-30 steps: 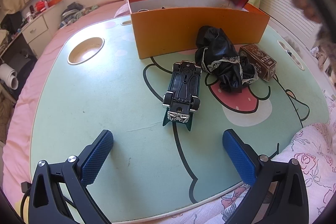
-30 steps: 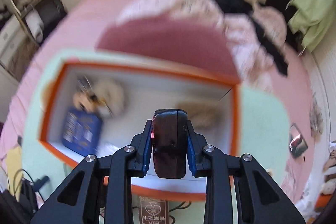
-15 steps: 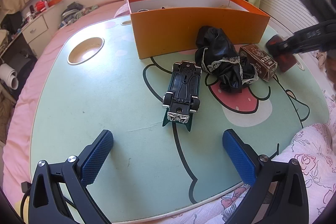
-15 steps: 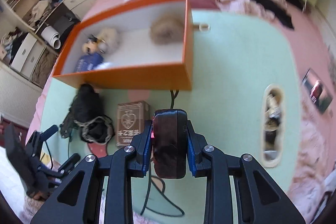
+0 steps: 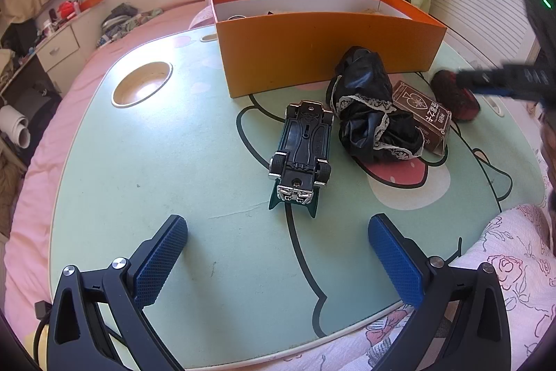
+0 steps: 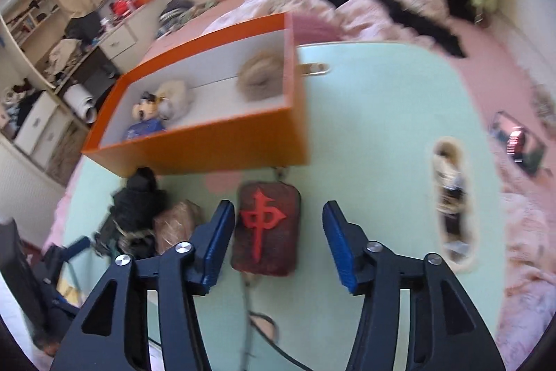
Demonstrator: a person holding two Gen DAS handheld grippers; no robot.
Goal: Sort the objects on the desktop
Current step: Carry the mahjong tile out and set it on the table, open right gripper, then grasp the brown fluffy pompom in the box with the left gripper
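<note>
1. Two grippers are in view. The left gripper (image 5: 278, 252) hangs over the near part of the table (image 5: 146, 162) with its blue pads wide apart and nothing between them.
2. One right gripper (image 6: 278, 242) has its jaws opening; the dark red plush tile (image 6: 266, 228), marked with a red character, lies flat on the table between the pads and neither pad presses on it.
3. One orange box (image 5: 312, 58) stands open at the far side of the table. The right wrist view shows about four things inside it: one brown fluffy ball (image 6: 260, 77), one pale fluffy thing (image 6: 175, 94), one small figure (image 6: 144, 106) and one blue item (image 6: 144, 129), all blurred.
4. One toy car (image 5: 302, 150) lies upside down on the table, wheels up, in front of the box.
5. One bundle of black cloth with lace trim (image 5: 368, 113) lies just right of the car, touching the box front.
6. One brown card box (image 5: 424, 115) lies beside the bundle, with the plush tile just beyond it in the left wrist view.
7. One round cup hole (image 5: 142, 84) sits in the table's left part, and one long slot (image 6: 450, 197) at its right edge holds small oddments.
</note>
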